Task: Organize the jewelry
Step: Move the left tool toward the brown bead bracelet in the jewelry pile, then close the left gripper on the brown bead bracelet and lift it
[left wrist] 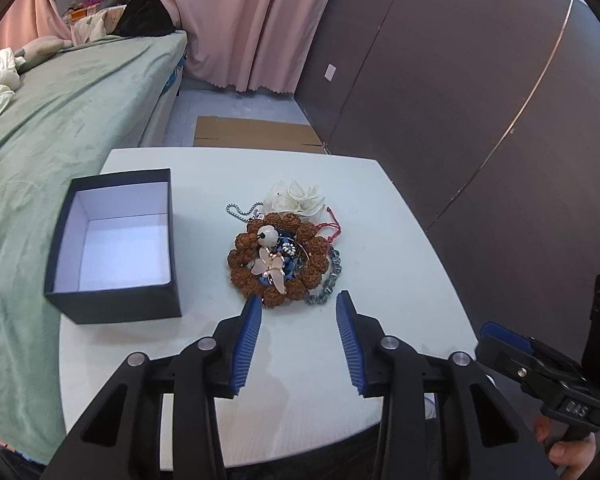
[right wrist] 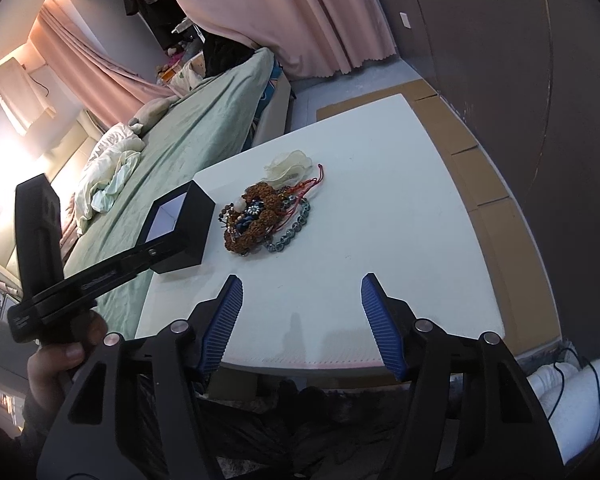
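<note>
A heap of jewelry lies mid-table: a brown knobbly bead bracelet [left wrist: 278, 262], a pale butterfly charm [left wrist: 274, 270], a grey-blue chain [left wrist: 329, 280], a red cord [left wrist: 334, 222] and a white fabric flower [left wrist: 296, 198]. An open black box [left wrist: 118, 240] with a white, empty inside stands to its left. My left gripper [left wrist: 298, 306] is open just short of the heap, nothing between its blue pads. My right gripper [right wrist: 302, 292] is open above the table's near part, well short of the heap [right wrist: 264, 216], with nothing between its jaws. The black box [right wrist: 180, 224] sits left of the heap there.
The white table [left wrist: 400, 248] stands beside a bed with a green cover [left wrist: 60, 112] on the left. A dark wall panel [left wrist: 460, 100] runs on the right, pink curtains [left wrist: 252, 20] hang behind, and flat cardboard [left wrist: 256, 132] lies on the floor beyond the table.
</note>
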A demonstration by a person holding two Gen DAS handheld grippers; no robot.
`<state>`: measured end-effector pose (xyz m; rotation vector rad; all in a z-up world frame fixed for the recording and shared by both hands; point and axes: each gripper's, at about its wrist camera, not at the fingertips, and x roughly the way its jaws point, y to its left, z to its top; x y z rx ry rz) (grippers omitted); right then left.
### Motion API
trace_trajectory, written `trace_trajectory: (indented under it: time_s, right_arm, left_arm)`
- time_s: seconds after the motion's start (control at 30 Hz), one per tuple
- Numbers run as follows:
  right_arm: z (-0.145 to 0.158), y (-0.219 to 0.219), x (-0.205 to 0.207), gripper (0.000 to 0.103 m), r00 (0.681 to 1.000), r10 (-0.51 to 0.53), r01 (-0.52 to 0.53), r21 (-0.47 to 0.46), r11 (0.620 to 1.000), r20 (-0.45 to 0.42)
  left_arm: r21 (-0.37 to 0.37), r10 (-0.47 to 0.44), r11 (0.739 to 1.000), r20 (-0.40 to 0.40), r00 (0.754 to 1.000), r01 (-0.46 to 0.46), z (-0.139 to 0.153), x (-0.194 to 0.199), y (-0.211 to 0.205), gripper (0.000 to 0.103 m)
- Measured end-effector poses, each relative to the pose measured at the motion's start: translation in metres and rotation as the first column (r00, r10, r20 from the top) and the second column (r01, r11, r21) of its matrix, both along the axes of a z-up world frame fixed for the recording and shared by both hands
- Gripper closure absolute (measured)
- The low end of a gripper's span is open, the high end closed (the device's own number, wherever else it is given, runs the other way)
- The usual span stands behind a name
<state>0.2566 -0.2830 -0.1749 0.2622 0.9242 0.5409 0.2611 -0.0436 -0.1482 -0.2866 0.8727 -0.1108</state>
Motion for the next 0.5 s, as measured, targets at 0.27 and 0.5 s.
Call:
trace_trajectory:
  time_s: [0.27,0.5]
  right_arm:
    - [-0.010,0.004,0.016,0.040,1.000,0.004,-0.004,0.001,1.000,-0.029]
    - [-0.019,0.021,0.033,0.045,0.998,0.017,-0.015,0.031,0.999,-0.061]
  left_arm:
    - [0.014,0.005,1.000,-0.029,1.000,-0.005,-0.021,0.034,0.003,0.070]
    - [0.003,0.020,1.000,-0.090,0.996,-0.019,-0.043,0.057,0.012,0.084]
